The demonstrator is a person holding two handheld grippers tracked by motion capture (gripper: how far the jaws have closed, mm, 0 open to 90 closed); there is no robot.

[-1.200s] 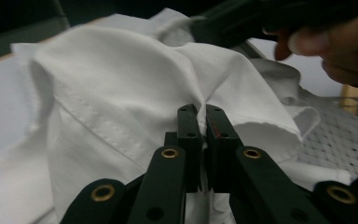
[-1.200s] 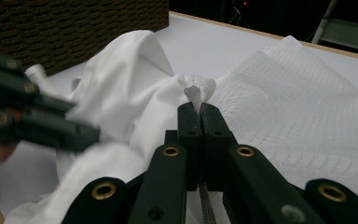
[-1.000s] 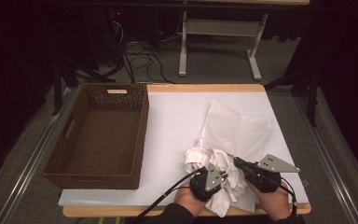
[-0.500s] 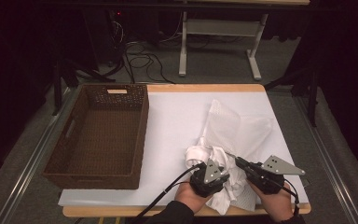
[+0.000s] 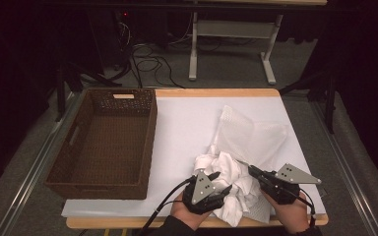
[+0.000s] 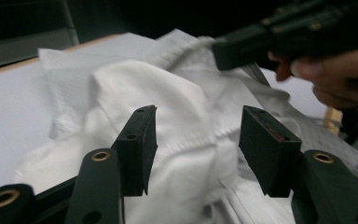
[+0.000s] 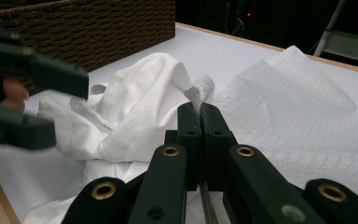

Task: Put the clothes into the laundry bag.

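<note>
A crumpled white garment [image 5: 236, 147] lies on the right half of the white table, bunched near the front edge. In the high view my left gripper [image 5: 221, 183] stands open at the bunched part, its jaws apart over a fold of the white garment [image 6: 191, 140]. My right gripper [image 5: 252, 171] is shut on a thin edge of the white garment [image 7: 198, 95], pinched between its jaws. In the right gripper view my left gripper [image 7: 51, 105] appears at the left, open. The left gripper view has my right gripper [image 6: 223, 51] at its upper right.
An empty brown wicker basket [image 5: 103, 142] stands on the left of the table, its wall [image 7: 88, 32] seen beyond the cloth. The wooden front edge [image 5: 128, 222] runs just under my hands. A desk frame [image 5: 231, 44] and cables lie on the floor behind.
Both hands have drawn slightly toward the front edge. The left gripper's jaws now stand apart at the bunched cloth, and the right gripper has stayed shut on the garment's edge.
</note>
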